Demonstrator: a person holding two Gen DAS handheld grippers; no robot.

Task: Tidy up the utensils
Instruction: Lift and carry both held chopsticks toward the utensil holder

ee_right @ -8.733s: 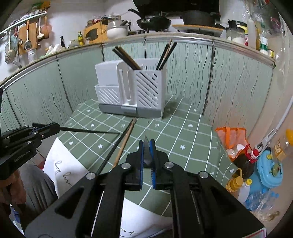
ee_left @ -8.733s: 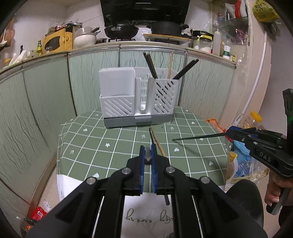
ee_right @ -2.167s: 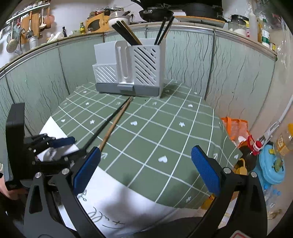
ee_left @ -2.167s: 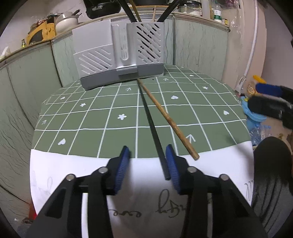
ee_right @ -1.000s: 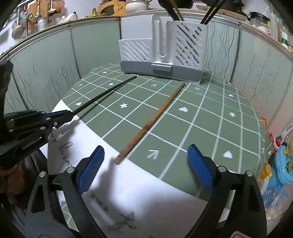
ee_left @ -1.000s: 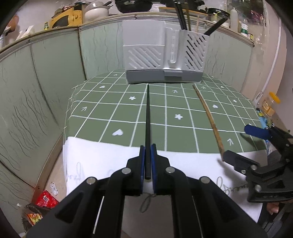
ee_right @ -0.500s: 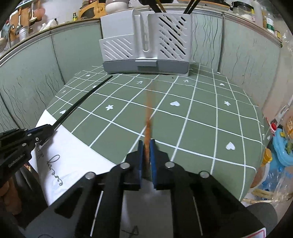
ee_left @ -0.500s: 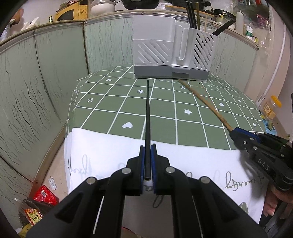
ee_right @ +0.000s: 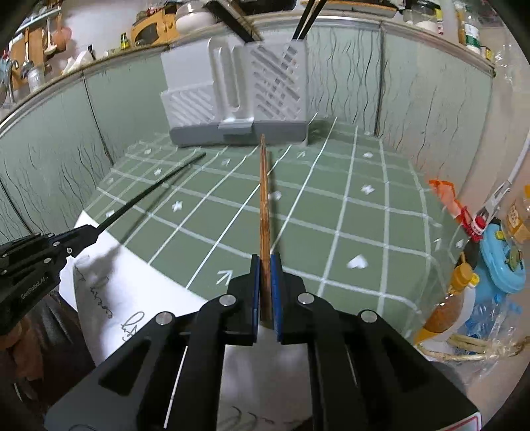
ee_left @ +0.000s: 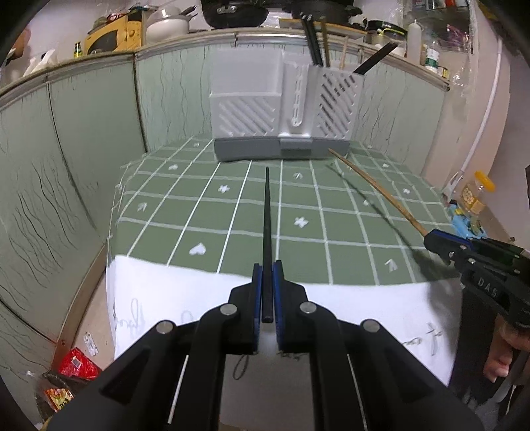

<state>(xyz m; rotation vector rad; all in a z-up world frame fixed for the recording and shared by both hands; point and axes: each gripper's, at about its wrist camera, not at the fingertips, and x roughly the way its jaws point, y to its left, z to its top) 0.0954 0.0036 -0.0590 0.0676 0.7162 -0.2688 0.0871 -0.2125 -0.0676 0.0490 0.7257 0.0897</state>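
My left gripper is shut on a black chopstick that points forward over the green checked tablecloth. My right gripper is shut on a brown wooden chopstick, lifted off the cloth and aimed at the holder. The grey-white utensil holder stands at the far side of the table with several chopsticks standing in its right slotted compartment. The right gripper shows at the right of the left wrist view, the left gripper at the left of the right wrist view.
Green panelled walls close in the table's left and back. A counter above holds pots and jars. Bottles and a blue container sit on the floor to the right. A white printed cloth hangs over the near table edge.
My right gripper has raised the wooden chopstick off the cloth and moved toward the holder. My left gripper has kept the black chopstick and moved forward.
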